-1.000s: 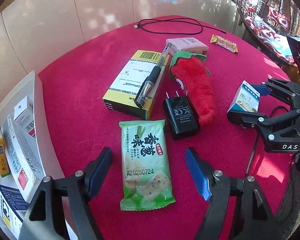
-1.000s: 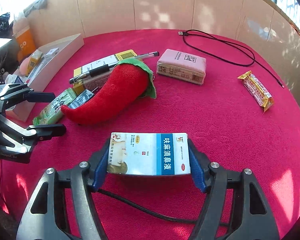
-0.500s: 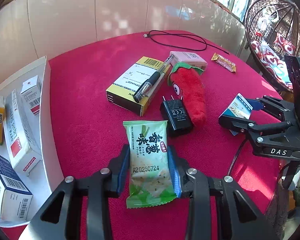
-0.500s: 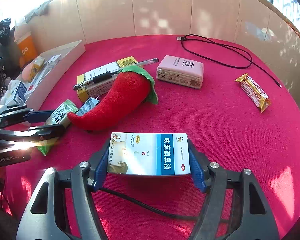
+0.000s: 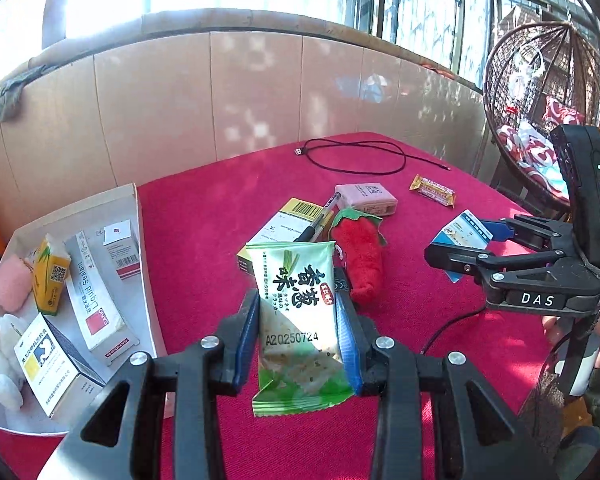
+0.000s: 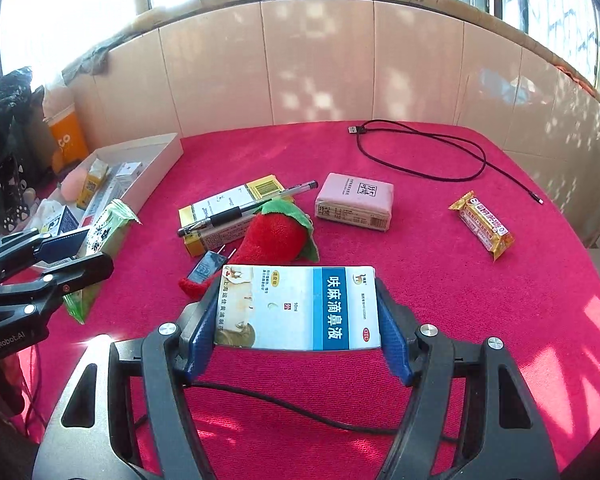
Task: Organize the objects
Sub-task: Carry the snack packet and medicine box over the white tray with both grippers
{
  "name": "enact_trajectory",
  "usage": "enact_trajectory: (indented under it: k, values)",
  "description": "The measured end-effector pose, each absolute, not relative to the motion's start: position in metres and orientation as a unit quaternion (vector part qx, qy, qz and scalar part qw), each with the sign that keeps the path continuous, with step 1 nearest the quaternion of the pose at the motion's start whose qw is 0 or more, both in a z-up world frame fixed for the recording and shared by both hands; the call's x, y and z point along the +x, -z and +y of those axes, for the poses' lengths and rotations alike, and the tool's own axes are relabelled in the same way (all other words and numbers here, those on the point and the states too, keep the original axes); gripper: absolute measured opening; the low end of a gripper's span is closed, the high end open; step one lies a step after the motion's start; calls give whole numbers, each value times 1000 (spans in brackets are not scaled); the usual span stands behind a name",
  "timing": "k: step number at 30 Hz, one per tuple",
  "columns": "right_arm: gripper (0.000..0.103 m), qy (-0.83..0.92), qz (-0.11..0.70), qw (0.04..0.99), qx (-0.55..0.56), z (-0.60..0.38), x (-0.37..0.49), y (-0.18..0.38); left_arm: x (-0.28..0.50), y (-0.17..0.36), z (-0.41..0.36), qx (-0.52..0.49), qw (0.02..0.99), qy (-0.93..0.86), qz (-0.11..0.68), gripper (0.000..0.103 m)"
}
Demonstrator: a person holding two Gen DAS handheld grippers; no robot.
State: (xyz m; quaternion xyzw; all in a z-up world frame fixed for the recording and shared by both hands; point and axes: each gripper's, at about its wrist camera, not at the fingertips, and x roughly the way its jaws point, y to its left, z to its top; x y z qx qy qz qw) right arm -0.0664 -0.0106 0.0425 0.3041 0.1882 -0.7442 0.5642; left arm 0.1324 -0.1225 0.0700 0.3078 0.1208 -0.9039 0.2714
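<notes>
Two tools are full: the left tool (image 5: 298,344) squeezes a crinkly green snack packet (image 5: 298,320), the right tool (image 6: 300,320) a blue-and-white cardboard box (image 6: 300,307). Maybe the slippery packet slides out.

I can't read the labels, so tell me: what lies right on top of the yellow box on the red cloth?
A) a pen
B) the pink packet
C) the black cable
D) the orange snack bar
A: the pen rests diagonally across the yellow box; the other things lie apart on the cloth.
</notes>
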Motion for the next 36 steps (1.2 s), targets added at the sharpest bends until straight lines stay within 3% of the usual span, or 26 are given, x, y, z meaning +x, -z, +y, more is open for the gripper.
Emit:
enact_trajectory:
  k: [36]
  values:
    - [69, 726, 193, 607, 260, -14, -23, -73, 194, -103, -138, 212, 346, 902, 147, 37]
